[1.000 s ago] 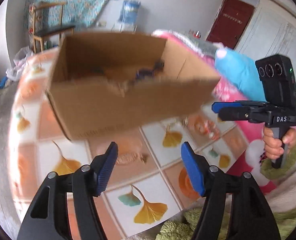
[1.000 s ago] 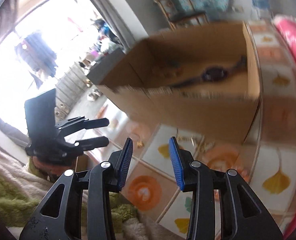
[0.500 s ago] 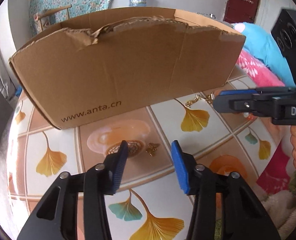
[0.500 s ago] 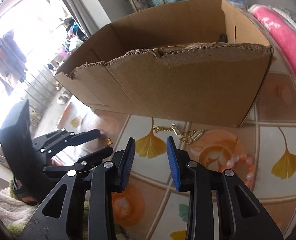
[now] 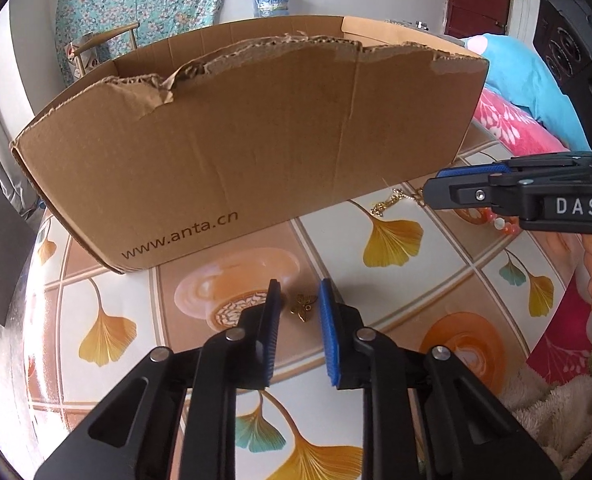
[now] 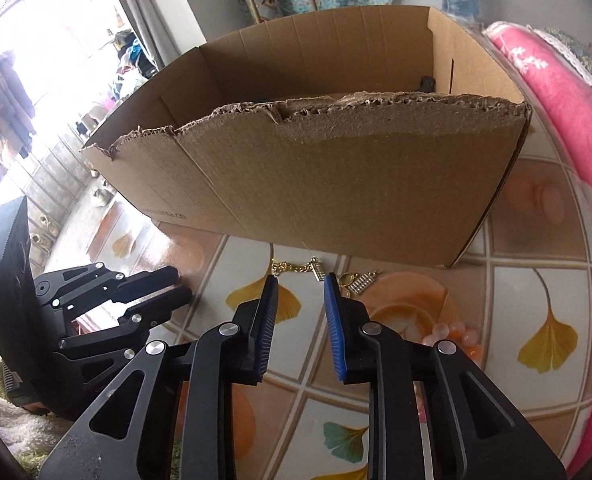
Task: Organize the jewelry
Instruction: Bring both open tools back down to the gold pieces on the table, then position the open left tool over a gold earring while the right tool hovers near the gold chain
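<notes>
A small bronze butterfly charm [image 5: 303, 307] lies on the patterned tabletop between the fingers of my left gripper [image 5: 299, 304], which is narrowly open around it without clamping it. A torn cardboard box [image 5: 248, 136] stands just behind; it also shows in the right wrist view [image 6: 327, 184], with a dark item inside at its back corner [image 6: 427, 82]. My right gripper [image 6: 298, 294] is open and empty, low over the table near a gold chain [image 6: 296, 267] and a gold pendant piece [image 6: 357, 283]. A pink bead bracelet [image 6: 455, 334] lies to its right.
The tabletop [image 5: 375, 272] has a ginkgo-leaf tile pattern. A pink and blue blanket [image 6: 555, 120] lies along the right side. A fluffy green-white cloth [image 5: 551, 408] covers the near edge. A wooden chair [image 5: 96, 48] and a water bottle [image 5: 271, 2] stand far behind.
Both grippers have dropped from above the box to low in front of it. My left gripper's fingers have narrowed around the butterfly charm. My right gripper has come close to the gold chain.
</notes>
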Demonstrator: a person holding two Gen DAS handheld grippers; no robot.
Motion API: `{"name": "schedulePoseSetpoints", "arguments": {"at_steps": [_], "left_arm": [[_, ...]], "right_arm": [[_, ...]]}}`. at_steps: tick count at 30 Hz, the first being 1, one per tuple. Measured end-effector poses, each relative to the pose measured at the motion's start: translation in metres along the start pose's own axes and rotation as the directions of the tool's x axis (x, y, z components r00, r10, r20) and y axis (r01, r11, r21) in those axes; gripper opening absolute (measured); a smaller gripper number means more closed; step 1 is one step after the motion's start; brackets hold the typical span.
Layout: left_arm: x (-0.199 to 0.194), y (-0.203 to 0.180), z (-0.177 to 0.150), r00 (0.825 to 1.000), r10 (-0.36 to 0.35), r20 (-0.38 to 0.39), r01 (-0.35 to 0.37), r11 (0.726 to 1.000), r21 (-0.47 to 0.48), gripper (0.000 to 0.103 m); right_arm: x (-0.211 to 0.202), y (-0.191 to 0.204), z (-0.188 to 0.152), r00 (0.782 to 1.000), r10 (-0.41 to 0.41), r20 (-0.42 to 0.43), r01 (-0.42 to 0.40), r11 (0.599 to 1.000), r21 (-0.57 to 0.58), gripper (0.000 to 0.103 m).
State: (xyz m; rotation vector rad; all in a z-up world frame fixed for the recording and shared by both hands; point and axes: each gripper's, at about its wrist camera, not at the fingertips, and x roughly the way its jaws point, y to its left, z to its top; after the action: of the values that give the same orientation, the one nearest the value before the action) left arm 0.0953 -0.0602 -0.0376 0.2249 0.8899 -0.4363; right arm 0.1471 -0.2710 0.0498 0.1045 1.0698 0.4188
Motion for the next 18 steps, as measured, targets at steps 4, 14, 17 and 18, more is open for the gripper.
{"name": "schedulePoseSetpoints", "arguments": {"at_steps": [4, 14, 17, 18], "left_arm": [[-0.002, 0.004, -0.001, 1.000, 0.001, 0.001, -0.001, 1.000, 0.004, 0.018], [-0.004, 0.005, -0.002, 1.000, 0.000, 0.002, 0.000, 1.000, 0.008, 0.018], [-0.004, 0.006, -0.002, 1.000, -0.005, 0.005, 0.005, 1.000, 0.009, 0.018], [-0.004, 0.007, -0.002, 1.000, -0.008, 0.005, 0.008, 1.000, 0.009, 0.018]], "right_arm": [[0.006, 0.002, 0.003, 1.000, 0.002, -0.001, -0.002, 1.000, -0.017, 0.020], [-0.008, 0.006, -0.004, 0.992, 0.125, -0.018, -0.125, 0.992, 0.002, 0.019], [-0.018, 0.000, -0.017, 0.993, 0.116, -0.034, -0.115, 0.993, 0.025, 0.019], [-0.021, -0.002, -0.020, 0.994, 0.105, -0.042, -0.104, 0.994, 0.034, 0.019]]}}
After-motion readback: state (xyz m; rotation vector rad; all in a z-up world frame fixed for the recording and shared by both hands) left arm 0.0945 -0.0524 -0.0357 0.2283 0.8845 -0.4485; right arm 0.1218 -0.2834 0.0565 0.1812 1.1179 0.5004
